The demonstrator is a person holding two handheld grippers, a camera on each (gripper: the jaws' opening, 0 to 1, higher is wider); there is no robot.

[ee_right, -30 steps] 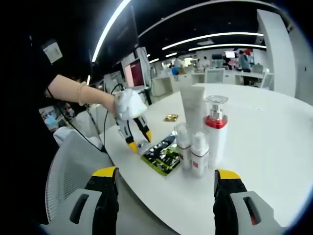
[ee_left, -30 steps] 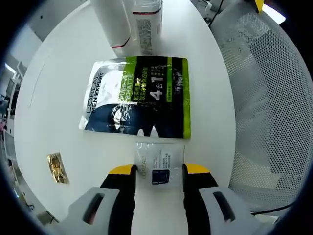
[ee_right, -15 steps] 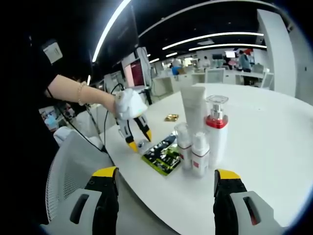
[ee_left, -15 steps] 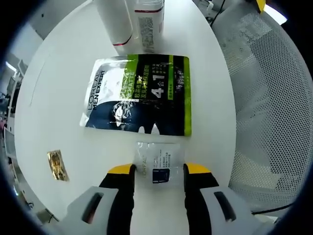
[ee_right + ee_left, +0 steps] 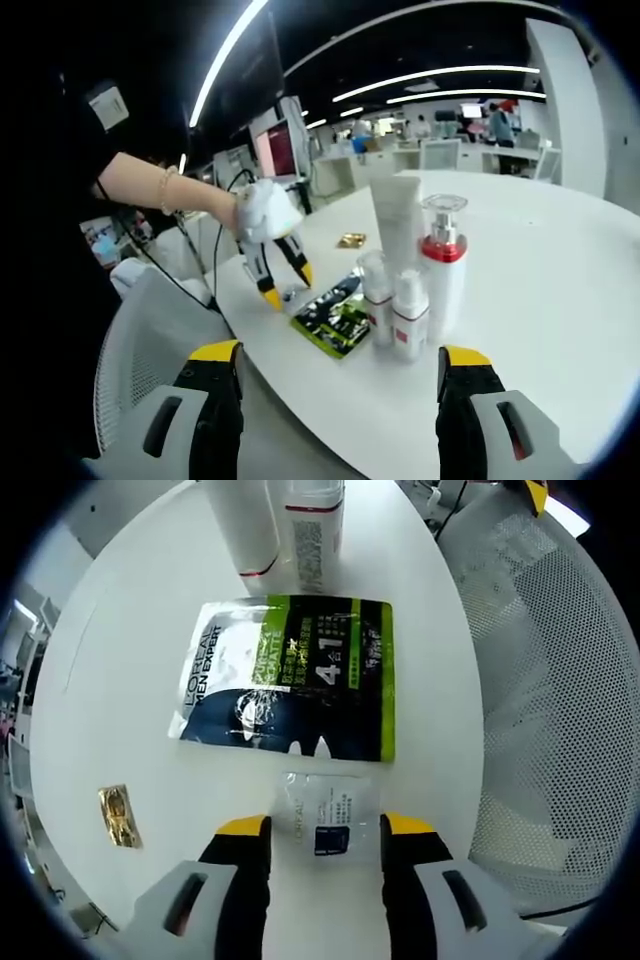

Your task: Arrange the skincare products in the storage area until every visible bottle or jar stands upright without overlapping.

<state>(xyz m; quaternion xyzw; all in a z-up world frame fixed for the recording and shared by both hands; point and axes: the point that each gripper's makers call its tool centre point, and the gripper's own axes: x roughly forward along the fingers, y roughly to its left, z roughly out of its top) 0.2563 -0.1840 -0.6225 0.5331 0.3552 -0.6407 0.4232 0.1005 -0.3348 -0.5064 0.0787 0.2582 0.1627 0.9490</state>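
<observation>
The left gripper (image 5: pixel 323 832) hangs with jaws parted either side of a small clear flat sachet (image 5: pixel 327 813) lying on the round white tabletop (image 5: pixel 120 680) — light, limp, slippery; pinch an edge. The right gripper (image 5: pixel 340 365) waits, jaws spread, empty.

On the round white table (image 5: pixel 560 300), the upright cluster of tube (image 5: pixel 397 232), pump bottle (image 5: pixel 443 262) and two small bottles (image 5: pixel 392 310) blocks the middle, with the flat green-and-black sachet (image 5: pixel 290 677) lying just at its 8 o'clock side in the right gripper view. Bare tabletop lies open from 1 to 4 o'clock of the cluster there. The left gripper (image 5: pixel 316 830) straddles a small clear sachet (image 5: pixel 325 815); a gold packet (image 5: pixel 119 817) sits at 9 o'clock, a mesh chair (image 5: pixel 545 710) crowds 3 o'clock.
</observation>
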